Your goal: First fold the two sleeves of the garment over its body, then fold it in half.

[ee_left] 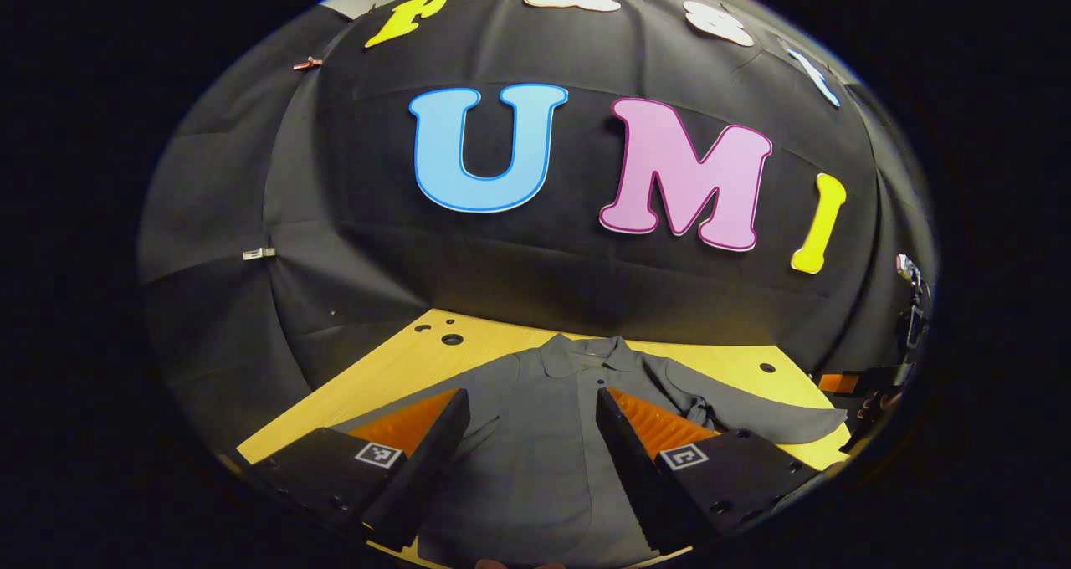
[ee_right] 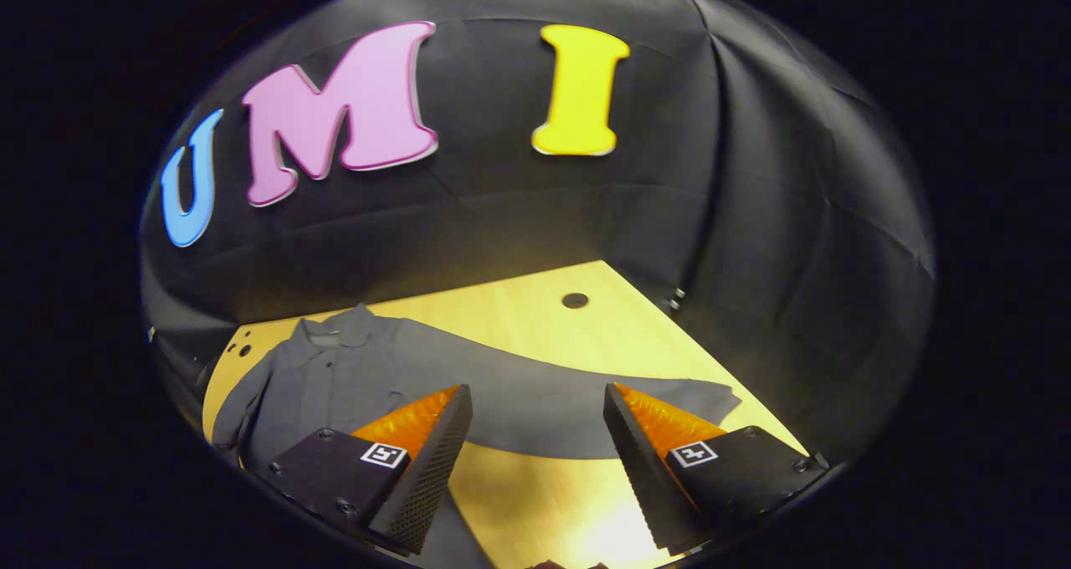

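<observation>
Shirt of dark grey cloth lies flat and face up on a pale wooden surface, collar toward the booth's back wall. One shirt, one collar, two sleeves, two grippers.

In the right gripper view, the right sleeve stretches straight out across the wood, its cuff well apart from the body. In the left gripper view, the left sleeve seems to lie close against the body — whether it is folded I cannot tell.

Left gripper hangs above the chest, fingers spread wide, holding nothing. Right gripper hangs above the stretched sleeve, fingers equally wide, empty as well.

Judging from this, sleeve folding is barely begun. To do it well, the right gripper should come down near the cuff, pinch one layer only, lift just enough to clear the surface, and carry the sleeve across the chest — laying it flat, without dragging the body askew.
</observation>
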Tool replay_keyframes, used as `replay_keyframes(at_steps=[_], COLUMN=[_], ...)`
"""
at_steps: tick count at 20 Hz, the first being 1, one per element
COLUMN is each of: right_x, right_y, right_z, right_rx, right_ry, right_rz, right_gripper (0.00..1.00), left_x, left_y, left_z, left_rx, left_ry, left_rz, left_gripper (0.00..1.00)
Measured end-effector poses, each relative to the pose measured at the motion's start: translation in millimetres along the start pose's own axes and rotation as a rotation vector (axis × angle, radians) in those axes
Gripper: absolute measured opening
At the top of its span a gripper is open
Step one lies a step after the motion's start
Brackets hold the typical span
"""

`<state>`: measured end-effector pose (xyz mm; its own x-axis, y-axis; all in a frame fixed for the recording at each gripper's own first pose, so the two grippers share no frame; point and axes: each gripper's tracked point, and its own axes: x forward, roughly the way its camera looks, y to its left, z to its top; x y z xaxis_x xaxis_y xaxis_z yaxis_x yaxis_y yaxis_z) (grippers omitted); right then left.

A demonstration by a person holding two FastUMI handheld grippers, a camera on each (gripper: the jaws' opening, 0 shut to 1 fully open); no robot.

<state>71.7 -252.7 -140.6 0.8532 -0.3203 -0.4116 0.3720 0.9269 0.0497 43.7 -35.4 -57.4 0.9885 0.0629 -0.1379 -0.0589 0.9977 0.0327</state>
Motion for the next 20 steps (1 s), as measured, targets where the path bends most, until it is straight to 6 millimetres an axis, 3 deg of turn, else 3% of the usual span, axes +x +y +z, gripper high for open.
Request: replay_keyframes(at_steps=[5, 7, 14, 16, 20], right_x=[28, 38, 81, 93, 110], right_y=[-70, -95, -148, -172, -195], right_z=[-15, -30, -68, -73, -90], right_rx=[-0.003, -0.016, 0.117, 0.141, 0.169], right_ry=[0.059, 0.108, 0.213, 0.227, 0.268], right_rz=[-0.132, -0.183, -0.226, -0.267, -0.306], right_gripper=[0.98, 0.98, 0.98, 0.98, 0.97], left_x=[9, 14, 25, 27, 27], left_y=[6, 9, 30, 36, 48], left_z=[-15, -19, -19, -28, -46], left_rx=[0.026, 0.036, 0.084, 0.062, 0.011], left_ry=[0.062, 0.076, 0.099, 0.133, 0.202], left_rz=[0.036, 0.046, 0.078, 0.089, 0.125], left_gripper=[0.96, 0.96, 0.96, 0.96, 0.96])
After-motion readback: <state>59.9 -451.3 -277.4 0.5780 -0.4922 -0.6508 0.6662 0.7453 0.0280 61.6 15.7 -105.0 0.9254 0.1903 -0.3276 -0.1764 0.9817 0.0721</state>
